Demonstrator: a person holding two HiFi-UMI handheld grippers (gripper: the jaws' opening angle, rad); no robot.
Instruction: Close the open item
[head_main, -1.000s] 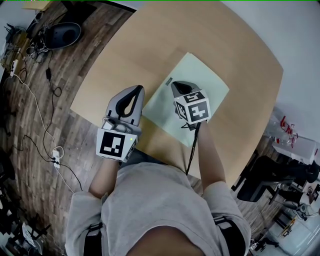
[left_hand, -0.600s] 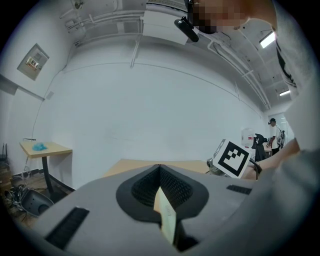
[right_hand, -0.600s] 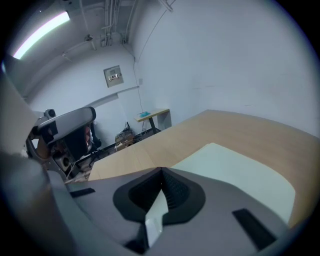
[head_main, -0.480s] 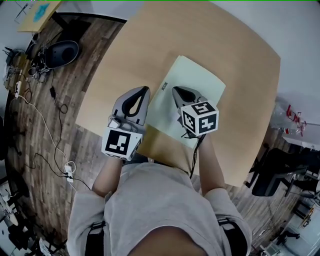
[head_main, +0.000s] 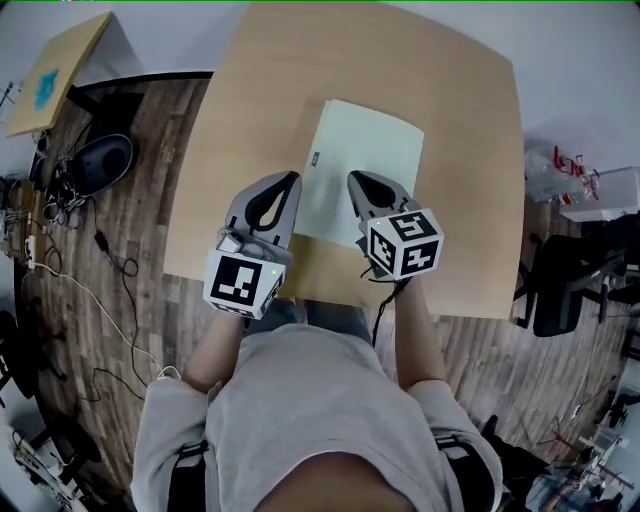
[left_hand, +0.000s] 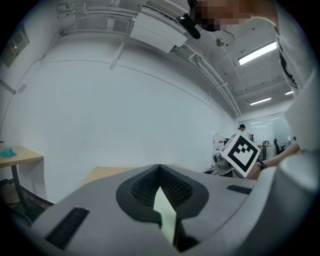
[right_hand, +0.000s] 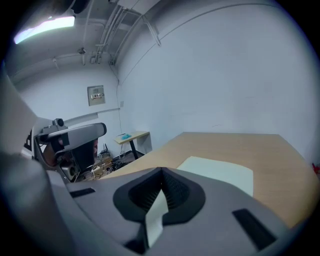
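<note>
The tabletop (head_main: 460, 150) carried the pale green folder (head_main: 365, 165) flat at its middle, apparently already shut. The left claw (head_main: 288, 184) and right claw (head_main: 358, 184) hung above its near edge, jaws together, empty. Closing looked done; next, just draw clear.

Nothing legible anywhere in view. The folder (head_main: 365, 170) on the table (head_main: 250, 100) carries a small dark label (head_main: 315, 157) at its left edge, too tiny to read. The cube (head_main: 238, 284) on the left gripper (head_main: 292, 180) and the one on the right gripper (head_main: 353, 180) show only black-and-white square markers, no letters. A framed sign (right_hand: 95, 95) hangs on the wall, its print blurred.
</note>
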